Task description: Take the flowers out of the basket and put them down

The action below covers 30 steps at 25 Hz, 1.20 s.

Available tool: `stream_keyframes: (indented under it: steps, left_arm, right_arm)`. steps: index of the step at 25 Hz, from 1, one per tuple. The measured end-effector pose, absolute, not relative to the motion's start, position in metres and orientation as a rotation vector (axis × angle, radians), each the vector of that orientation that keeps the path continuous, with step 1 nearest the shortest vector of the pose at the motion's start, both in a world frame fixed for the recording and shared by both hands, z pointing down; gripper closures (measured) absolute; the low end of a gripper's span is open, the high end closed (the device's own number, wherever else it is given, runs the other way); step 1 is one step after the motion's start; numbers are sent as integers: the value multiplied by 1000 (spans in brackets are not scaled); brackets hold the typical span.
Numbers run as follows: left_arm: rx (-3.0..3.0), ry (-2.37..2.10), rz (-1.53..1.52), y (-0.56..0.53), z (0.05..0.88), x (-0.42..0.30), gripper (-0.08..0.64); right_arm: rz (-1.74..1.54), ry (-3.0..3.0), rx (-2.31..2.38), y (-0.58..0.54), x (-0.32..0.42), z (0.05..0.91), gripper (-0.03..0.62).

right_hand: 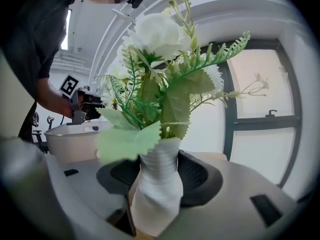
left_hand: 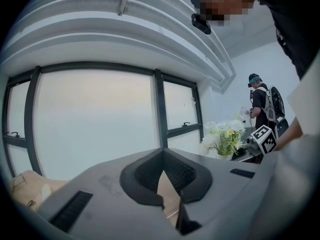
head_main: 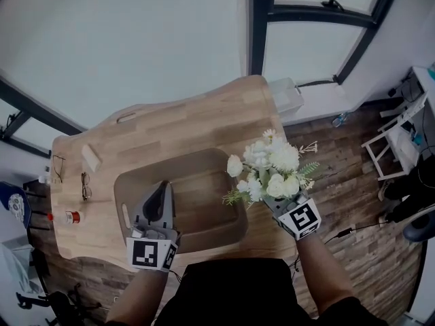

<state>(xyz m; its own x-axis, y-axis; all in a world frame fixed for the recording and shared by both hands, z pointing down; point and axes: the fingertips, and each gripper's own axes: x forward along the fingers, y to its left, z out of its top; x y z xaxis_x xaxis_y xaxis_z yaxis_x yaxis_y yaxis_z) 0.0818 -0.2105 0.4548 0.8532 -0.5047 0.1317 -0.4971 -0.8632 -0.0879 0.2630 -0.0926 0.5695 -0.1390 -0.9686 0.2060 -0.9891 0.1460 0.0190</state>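
The right claw [head_main: 275, 202] is clamped on the flowers [head_main: 272, 168]. Its jaws stand wide around the white wrap [right_hand: 157, 184] that binds the stems. Leaves and pale blooms fan out just past the pads. The bunch is off the table [head_main: 183, 114], lying about level and pointing away from the person. It hangs over the right rim of the basket [head_main: 204, 195] and the strip of table just beside it. No part of it rests inside the basket.

The left claw [head_main: 164, 187] hovers over the near left part of the basket, well apart from the flowers. Its jaws stand narrow, with only a slim slit between them. A wedge of tan surface shows through that slit. It looks like wood seen beyond the jaws and not something pinched, though the view there is too tight to be sure.

The basket is a shallow tan tray with rounded corners, sitting near the table's near edge. To its left on the table lie two pairs of glasses [head_main: 86, 185], a small pale block [head_main: 90, 158] and a red-capped bottle [head_main: 70, 217]. A white box [head_main: 285, 95] sits just beyond the far right corner of the table. A second person [left_hand: 260, 101] with a backpack stands in the background of the left gripper view.
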Motion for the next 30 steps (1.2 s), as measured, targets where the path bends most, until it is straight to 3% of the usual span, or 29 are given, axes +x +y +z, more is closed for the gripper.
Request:
stream_keyframes:
  steps: [24, 30]
  left_arm:
    - [-2963, 843, -212, -206, 449, 63, 555]
    - [-2948, 833, -162, -209, 433, 54, 555]
  right_arm:
    - [201, -2202, 1961, -78, 256, 604, 339]
    - [337, -2140, 2000, -70, 255, 611, 288]
